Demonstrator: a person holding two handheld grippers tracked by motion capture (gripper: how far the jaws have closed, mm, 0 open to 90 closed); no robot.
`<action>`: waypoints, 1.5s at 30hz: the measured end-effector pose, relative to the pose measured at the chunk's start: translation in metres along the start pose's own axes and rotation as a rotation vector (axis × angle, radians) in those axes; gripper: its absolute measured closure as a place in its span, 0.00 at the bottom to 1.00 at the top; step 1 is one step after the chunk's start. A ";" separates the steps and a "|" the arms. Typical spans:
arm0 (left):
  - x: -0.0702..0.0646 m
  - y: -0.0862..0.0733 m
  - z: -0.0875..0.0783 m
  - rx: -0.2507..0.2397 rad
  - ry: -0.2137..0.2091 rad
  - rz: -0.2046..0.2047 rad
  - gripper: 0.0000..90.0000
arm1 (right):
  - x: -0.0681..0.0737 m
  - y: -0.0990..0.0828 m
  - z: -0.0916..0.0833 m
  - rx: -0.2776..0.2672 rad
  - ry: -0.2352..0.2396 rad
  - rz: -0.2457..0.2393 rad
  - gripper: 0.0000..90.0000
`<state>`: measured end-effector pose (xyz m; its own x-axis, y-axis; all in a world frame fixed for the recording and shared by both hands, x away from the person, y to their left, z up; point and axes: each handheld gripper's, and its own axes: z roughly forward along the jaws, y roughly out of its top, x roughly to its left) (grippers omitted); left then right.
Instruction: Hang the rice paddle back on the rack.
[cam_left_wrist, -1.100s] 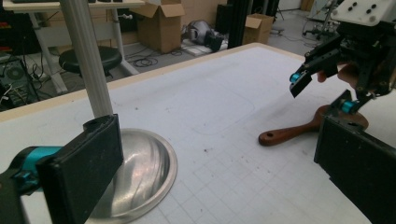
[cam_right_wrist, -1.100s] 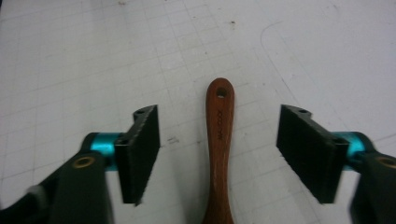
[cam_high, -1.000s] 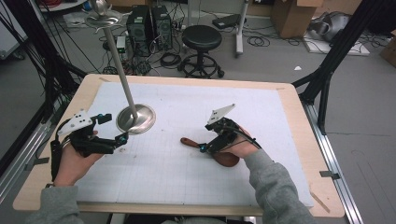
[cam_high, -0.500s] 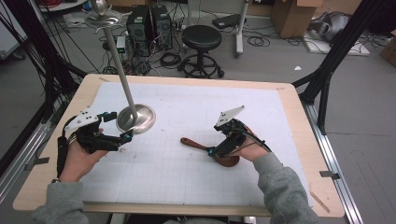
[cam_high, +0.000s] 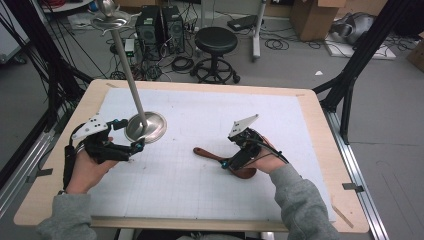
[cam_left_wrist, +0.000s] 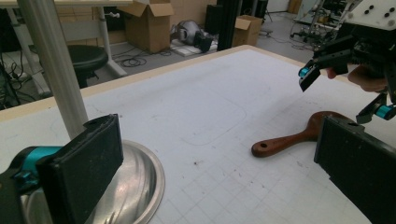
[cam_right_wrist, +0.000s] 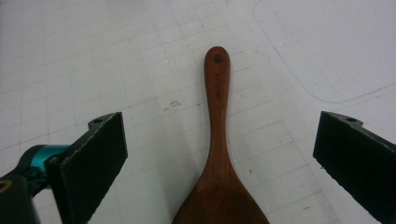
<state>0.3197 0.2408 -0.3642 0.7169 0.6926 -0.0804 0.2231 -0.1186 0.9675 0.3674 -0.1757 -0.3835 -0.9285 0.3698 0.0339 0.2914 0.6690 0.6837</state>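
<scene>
Both hands low over the table, jaws spread wide, wooden spoon lying flat under the right one.

The right gripper (cam_high: 231, 162) tips down over the wooden spoon (cam_high: 220, 160), wrist bent, sleeve coming in from the near edge; its jaws have just been opening and stand wide either side of the spoon's neck, pads clear of the wood. The spoon rests on the white mat (cam_high: 210, 200), handle pointing toward the metal stand (cam_high: 146, 126). The left gripper (cam_high: 131, 135) is held level, aimed across the table, jaws apart, one pad just beside the stand's round base, gripping nothing.
</scene>
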 end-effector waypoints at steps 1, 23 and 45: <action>0.000 0.000 0.001 0.004 -0.001 0.000 0.02 | 0.000 0.000 -0.001 0.001 -0.004 0.008 0.02; -0.005 0.000 0.001 0.002 -0.003 0.014 0.02 | 0.003 0.011 0.009 0.130 -0.059 -0.018 0.06; -0.005 -0.002 -0.009 -0.005 0.013 0.009 0.03 | 0.003 0.020 0.044 0.364 -0.026 -0.040 0.29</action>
<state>0.3102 0.2438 -0.3638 0.7102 0.7006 -0.0688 0.2134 -0.1211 0.9694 0.3805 -0.1328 -0.4021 -0.9360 0.3518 -0.0089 0.3223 0.8671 0.3799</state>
